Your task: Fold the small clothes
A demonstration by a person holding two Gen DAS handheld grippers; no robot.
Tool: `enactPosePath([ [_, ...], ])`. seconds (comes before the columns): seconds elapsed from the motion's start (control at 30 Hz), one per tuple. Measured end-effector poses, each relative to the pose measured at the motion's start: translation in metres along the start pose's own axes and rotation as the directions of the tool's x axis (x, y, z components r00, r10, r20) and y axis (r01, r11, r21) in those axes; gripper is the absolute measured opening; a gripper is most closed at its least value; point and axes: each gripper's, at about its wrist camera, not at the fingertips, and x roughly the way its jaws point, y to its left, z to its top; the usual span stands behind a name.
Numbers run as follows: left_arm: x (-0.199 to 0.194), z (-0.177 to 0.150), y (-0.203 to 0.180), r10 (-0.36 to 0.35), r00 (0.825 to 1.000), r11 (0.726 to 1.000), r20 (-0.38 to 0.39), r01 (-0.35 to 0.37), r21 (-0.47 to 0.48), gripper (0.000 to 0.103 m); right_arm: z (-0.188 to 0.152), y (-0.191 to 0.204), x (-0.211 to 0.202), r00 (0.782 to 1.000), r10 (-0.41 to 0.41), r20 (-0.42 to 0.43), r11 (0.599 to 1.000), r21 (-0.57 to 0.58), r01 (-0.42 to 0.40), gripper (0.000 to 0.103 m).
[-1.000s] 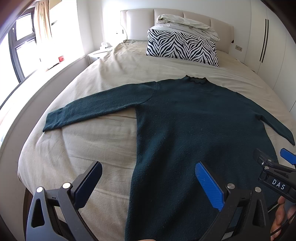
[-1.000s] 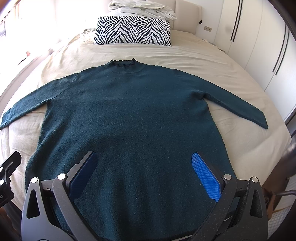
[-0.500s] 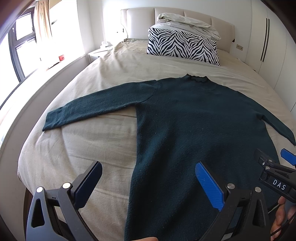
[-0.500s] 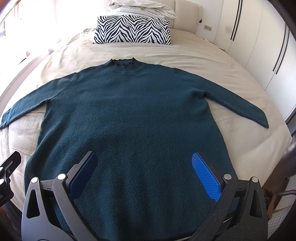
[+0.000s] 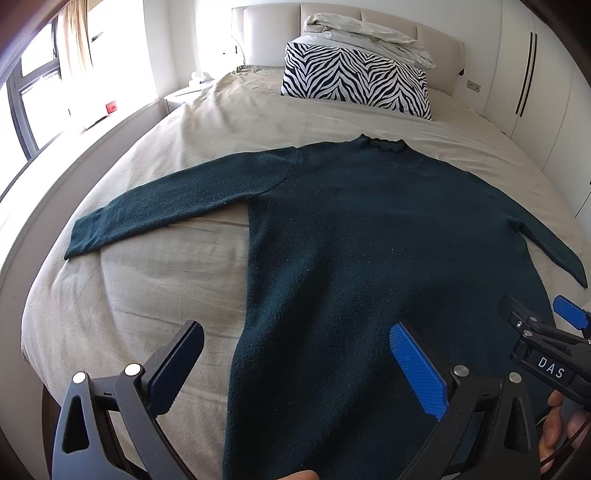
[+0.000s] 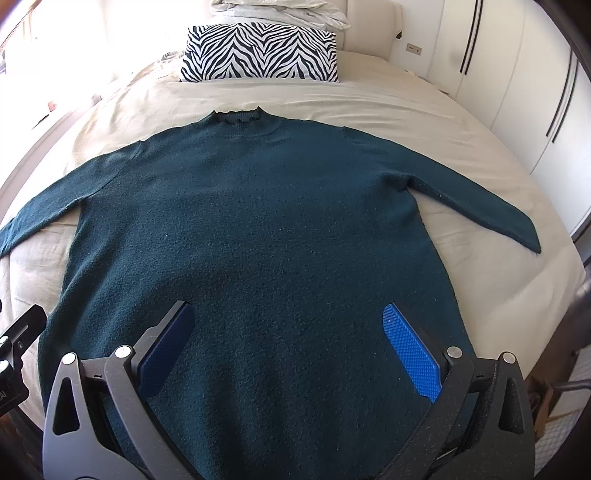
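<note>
Left gripper [image 5: 295, 363]: jaws spread wide, empty, above the sweater's hem edge. Right gripper [image 6: 290, 343]: jaws spread wide, empty, over the lower body of the sweater.

Sweater [image 6: 251, 229]: dark teal, lying flat on the bed [image 5: 147, 266], hem nearest, both sleeves stretched outward, collar farthest.

Zebra-striped pillow [image 6: 260, 53]: beyond the collar, at the headboard [image 5: 266, 33], with rumpled pale bedding [image 5: 365, 31] on top.

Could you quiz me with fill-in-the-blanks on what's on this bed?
1. The dark teal knitted sweater lies ____ on the beige bed.
2. The pillow near the headboard has a ____ pattern.
3. The fingers of both grippers are spread ____.

Answers: flat; zebra; open
</note>
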Motion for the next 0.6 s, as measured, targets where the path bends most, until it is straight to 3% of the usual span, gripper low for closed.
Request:
enactPosePath([
  [0.2,0.017,0.005,-0.013,-0.005,0.999,1.000,-0.033,0.005,0.007,0.103,0.004,-0.008,0.017,1.000,0.009,-0.014,1.000,0.012,-0.009,0.103],
  [0.37,0.033,0.014,-0.010,-0.139,0.989,0.987,-0.057,0.134,-0.085,0.103,0.015,-0.035,0.025,0.998,0.051,0.023,0.997,0.064,-0.052,0.103],
  [0.5,0.047,0.031,-0.013,-0.195,0.980,0.973,-0.043,0.187,-0.136,0.103,0.035,-0.103,0.031,0.985,0.142,0.102,0.963,0.214,-0.161,0.103],
  [0.6,0.054,0.047,-0.019,-0.207,0.978,0.970,0.008,0.207,-0.125,0.103,0.049,-0.186,0.048,0.972,0.179,0.151,0.898,0.379,-0.225,0.103],
])
